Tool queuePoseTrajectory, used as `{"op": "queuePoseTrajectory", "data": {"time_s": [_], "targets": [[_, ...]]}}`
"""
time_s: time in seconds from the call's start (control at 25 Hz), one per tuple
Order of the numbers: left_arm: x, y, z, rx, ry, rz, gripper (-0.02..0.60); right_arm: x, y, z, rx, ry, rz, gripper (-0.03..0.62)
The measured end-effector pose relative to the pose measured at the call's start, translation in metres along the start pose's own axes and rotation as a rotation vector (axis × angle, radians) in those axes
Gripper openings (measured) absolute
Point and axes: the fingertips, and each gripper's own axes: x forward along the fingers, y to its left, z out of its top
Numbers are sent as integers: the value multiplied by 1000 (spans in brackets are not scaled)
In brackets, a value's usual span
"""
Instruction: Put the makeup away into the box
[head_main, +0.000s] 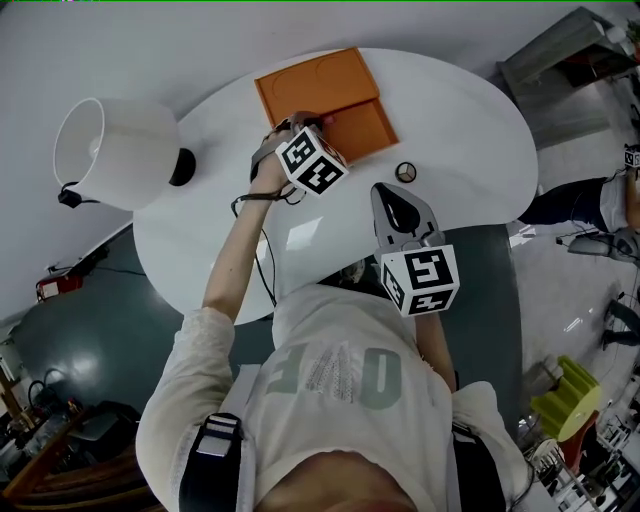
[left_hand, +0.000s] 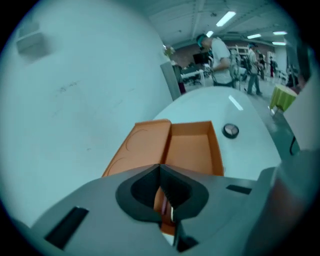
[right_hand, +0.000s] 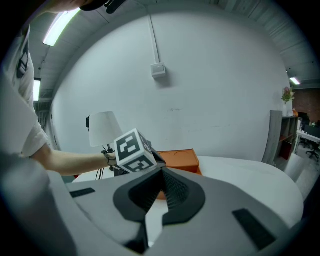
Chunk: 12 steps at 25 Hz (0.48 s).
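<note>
Compact (head_main: 405, 171) lies on counter (head_main: 470, 130) just past my right gripper (head_main: 385, 192), toward far edge; right is nearer. Both jaws together; left gripper (left_hand: 161, 170) at orange box (head_main: 330, 85).

In the head view, the marker cube (head_main: 312, 160) and the hand (head_main: 268, 172) behind it cover the tips of the left tool (left_hand: 161, 168) and the near corner of the orange box (head_main: 322, 92). In the left gripper view the tool's grey body hides the box's near end, and a pale sliver (left_hand: 171, 212) low in the slot is too small to name. The small round thing (head_main: 405, 172) on the worktop (head_main: 470, 130) is too tiny to identify. The people (left_hand: 220, 55) at upper right are blurred.
</note>
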Motion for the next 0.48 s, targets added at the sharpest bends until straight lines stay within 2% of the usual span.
{"op": "queuePoseTrajectory", "data": {"time_s": [0.16,0.32,0.4,0.48], "targets": [[-45,9,32,-309,-185,-13,8,-7,-4,13,-7,-53,-13,3],[-119,18,65,-588,-455,-2,8,-18,-5,25,5,-128,-35,3],[-158,12,77,-694,-591,-31,8,-24,-5,32,10,-175,-37,3],[-189,1,87,-744,-684,-62,8,-31,-5,38,14,-217,-41,3]]}}
